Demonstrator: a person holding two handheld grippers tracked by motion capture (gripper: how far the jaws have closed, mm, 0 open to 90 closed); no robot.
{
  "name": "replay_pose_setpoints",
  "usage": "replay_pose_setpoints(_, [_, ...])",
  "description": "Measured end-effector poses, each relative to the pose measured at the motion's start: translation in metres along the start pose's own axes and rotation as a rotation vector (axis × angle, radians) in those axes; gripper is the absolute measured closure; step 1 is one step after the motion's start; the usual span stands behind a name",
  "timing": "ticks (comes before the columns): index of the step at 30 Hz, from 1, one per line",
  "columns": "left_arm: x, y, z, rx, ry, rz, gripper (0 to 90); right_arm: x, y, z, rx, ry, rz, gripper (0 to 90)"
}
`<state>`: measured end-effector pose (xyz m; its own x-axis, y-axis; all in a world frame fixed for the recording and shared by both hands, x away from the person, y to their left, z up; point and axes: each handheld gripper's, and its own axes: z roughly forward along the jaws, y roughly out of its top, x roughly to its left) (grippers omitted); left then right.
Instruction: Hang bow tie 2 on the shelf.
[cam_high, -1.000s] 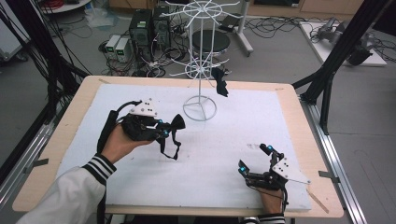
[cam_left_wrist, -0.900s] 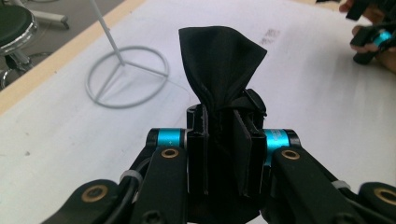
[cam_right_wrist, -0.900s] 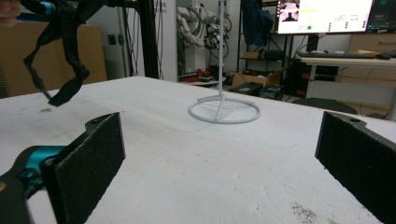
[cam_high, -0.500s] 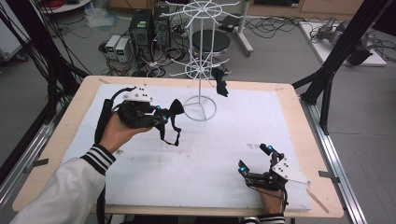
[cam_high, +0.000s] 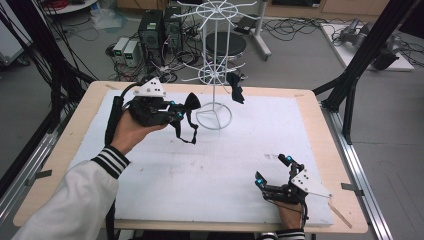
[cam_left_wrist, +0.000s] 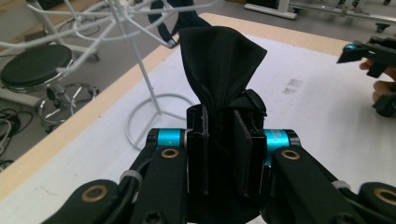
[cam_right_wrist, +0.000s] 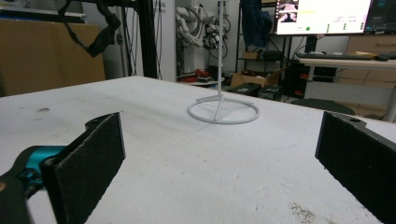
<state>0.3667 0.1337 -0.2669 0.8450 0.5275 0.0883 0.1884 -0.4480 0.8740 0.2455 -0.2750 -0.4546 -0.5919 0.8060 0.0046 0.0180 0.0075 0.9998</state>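
On the far left of the table, high view: the left gripper (cam_high: 181, 111) is held clear of the white mat (cam_high: 220, 170), jaws closed on a black bow tie (cam_high: 190, 103) that fans out past the jaw tips; its strap (cam_high: 186, 131) hangs in a loop below.
Rack, high view: the white wire rack (cam_high: 214, 75) stands on its ring base just right of the held bow tie; a second black bow tie (cam_high: 235, 88) hangs from one of its lower arms, to the right of the pole.
Near right, high view: the right gripper (cam_high: 274, 169) rests low on the mat, jaws spread wide with nothing between them, well apart from the bow tie.
Left gripper view: both pads (cam_left_wrist: 198, 149) press the bow tie (cam_left_wrist: 219, 65) at its pinched middle; the cloth rises upright from the jaws, the rack (cam_left_wrist: 135, 60) to its left, the right gripper (cam_left_wrist: 369, 51) far right.
Right gripper view: open jaws frame bare mat and the rack's ring base (cam_right_wrist: 223, 111); the strap (cam_right_wrist: 100, 32) of the held tie dangles at upper left.
Change from a second ago: the left gripper has risen and drawn nearer the rack, its grip unchanged; the right gripper has kept still.
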Motion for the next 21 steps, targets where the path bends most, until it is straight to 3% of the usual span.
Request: replay_pose_setpoints(21, [0.018, 0.031, 0.019, -0.011, 0.053, 0.013, 76.8, 0.0, 0.0, 0.0, 0.004, -0.002, 0.01, 0.6])
